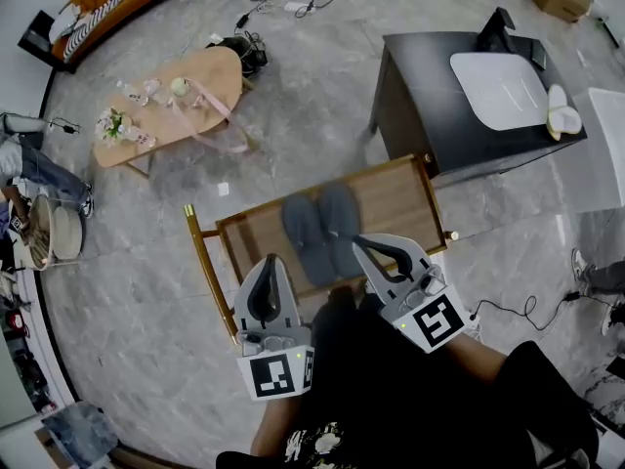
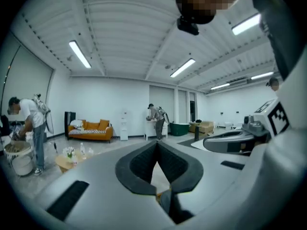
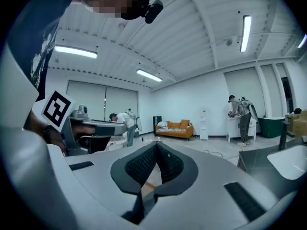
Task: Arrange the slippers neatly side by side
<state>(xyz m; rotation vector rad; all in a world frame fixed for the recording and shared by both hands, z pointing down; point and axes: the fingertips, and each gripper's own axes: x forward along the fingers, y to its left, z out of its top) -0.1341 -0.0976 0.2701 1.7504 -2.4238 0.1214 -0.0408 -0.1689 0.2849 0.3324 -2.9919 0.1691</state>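
Observation:
Two grey slippers (image 1: 320, 233) lie side by side, touching, on a low wooden table (image 1: 395, 198) in the head view. Both grippers are held up close to the camera, well above the slippers. My left gripper (image 1: 270, 259) is shut with nothing in it; its tips meet in the left gripper view (image 2: 157, 143). My right gripper (image 1: 359, 243) is likewise shut and empty, and its tips meet in the right gripper view (image 3: 156, 144). Both gripper views look out level across the room, so neither shows the slippers.
A dark cabinet (image 1: 439, 96) with a white tray (image 1: 500, 88) stands behind the wooden table. An oval table (image 1: 176, 101) with flowers stands at back left. Cables (image 1: 293, 3) trail over the marble floor. People stand by an orange sofa (image 2: 90, 130) and a white counter (image 3: 237, 126).

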